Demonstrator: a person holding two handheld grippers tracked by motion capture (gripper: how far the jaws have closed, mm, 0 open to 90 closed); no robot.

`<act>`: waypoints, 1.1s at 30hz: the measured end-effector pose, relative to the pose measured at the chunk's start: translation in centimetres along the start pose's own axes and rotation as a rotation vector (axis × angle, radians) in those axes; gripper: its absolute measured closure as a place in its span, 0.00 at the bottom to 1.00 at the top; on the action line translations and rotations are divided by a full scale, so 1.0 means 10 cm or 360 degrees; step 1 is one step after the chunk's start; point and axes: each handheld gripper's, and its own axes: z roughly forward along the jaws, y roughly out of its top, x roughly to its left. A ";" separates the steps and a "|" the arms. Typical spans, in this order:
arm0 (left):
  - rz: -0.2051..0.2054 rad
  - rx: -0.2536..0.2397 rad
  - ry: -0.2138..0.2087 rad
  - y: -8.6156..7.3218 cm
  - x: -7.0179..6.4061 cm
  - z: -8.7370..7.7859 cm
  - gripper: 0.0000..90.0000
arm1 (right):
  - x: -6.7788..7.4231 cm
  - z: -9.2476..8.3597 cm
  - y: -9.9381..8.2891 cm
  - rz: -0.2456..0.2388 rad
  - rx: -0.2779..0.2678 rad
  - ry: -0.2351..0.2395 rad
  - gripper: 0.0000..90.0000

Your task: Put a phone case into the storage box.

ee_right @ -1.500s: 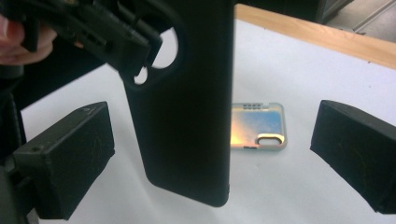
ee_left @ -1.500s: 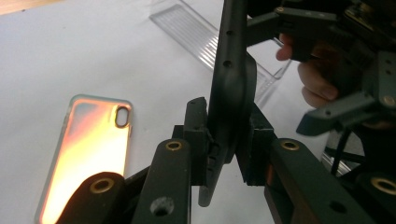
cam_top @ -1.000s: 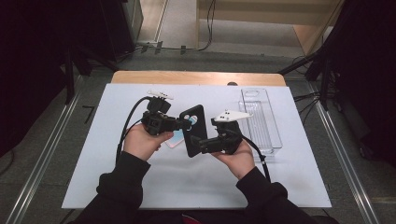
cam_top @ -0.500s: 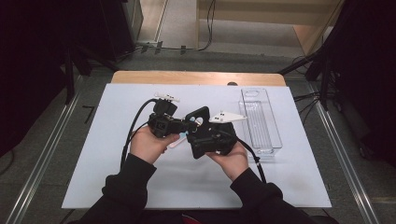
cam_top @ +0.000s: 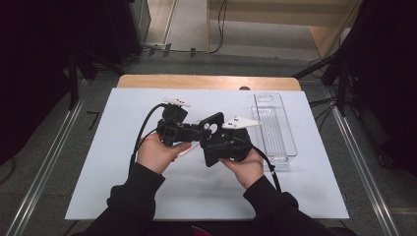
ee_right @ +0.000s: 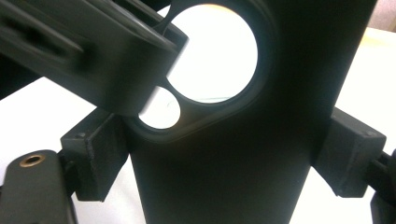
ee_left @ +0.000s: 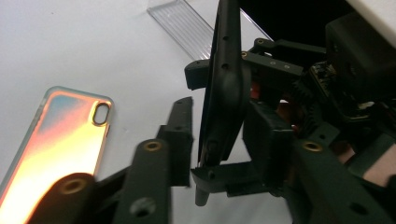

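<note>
The right gripper (cam_top: 212, 140) is clamped on a black phone case (cam_top: 212, 132), one pad on each long edge, as the right gripper view shows (ee_right: 224, 154); its jaws have just been closing on it. It holds the case above the white surface (cam_top: 123, 187), edge-on to the left gripper's camera (ee_left: 224, 93).

The left gripper (cam_top: 194, 132) has its jaws apart, one on either side of the case's lower edge; they have just been opening, and the pads (ee_left: 180, 135) do not seem to press on it.

Compared with a second ago, both hands have drawn closer together over the middle of the surface, and the case now stands steeper.

A second, iridescent case (ee_left: 60, 140) lies flat on the surface beneath the left hand (cam_top: 160, 152). A clear tray (cam_top: 275, 128) sits just beside the right hand (cam_top: 246, 164).
</note>
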 end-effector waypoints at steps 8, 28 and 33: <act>0.0065 -0.0021 -0.0035 -0.02 0.05 -0.09 0.43 | -0.14 -0.03 0.00 0.0031 0.0014 -0.0027 0.14; 0.0264 0.0056 -0.0050 -0.42 0.31 0.05 0.35 | -0.33 -0.12 0.01 0.0055 0.0033 0.0029 0.14; 0.0280 0.0078 -0.0027 -0.53 0.37 0.08 0.35 | -0.34 -0.13 0.00 0.0053 0.0044 0.0055 0.14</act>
